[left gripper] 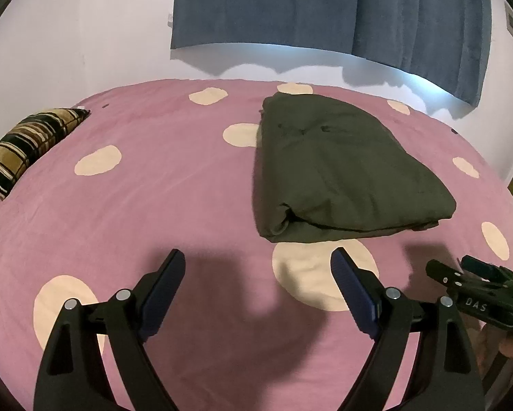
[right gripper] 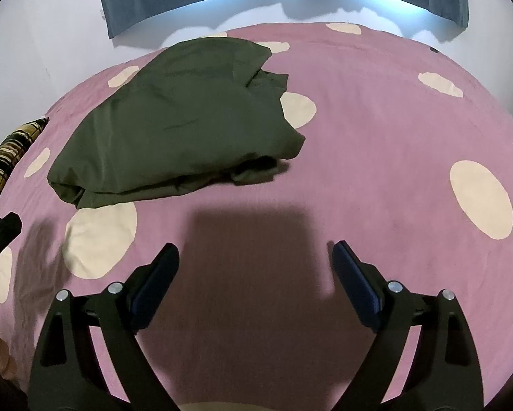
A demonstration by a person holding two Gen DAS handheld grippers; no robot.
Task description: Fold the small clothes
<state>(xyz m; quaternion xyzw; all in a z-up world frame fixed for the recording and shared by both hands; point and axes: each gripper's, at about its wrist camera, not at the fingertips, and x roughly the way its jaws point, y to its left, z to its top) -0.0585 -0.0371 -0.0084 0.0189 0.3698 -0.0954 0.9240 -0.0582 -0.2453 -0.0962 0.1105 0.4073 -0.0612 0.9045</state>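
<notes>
With both the left gripper [left gripper: 258, 262] and right gripper [right gripper: 255, 255] spread empty over the bed [left gripper: 153, 185], square the folded olive garment's [left gripper: 338, 171] protruding right-hand layer before releasing the job.

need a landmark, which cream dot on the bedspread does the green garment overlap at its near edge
The large cream dot just ahead of the left claw; the olive garment covers its far edge.

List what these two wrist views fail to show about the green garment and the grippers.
- Green garment: its type and its inner layers, hidden by its own folds in both views.
- Its far edge, behind its own bulk in the right wrist view.
- Right gripper: cut off by the frame edge in the left wrist view.
- Left gripper: only a tip shows at the left edge of the right wrist view.
</notes>
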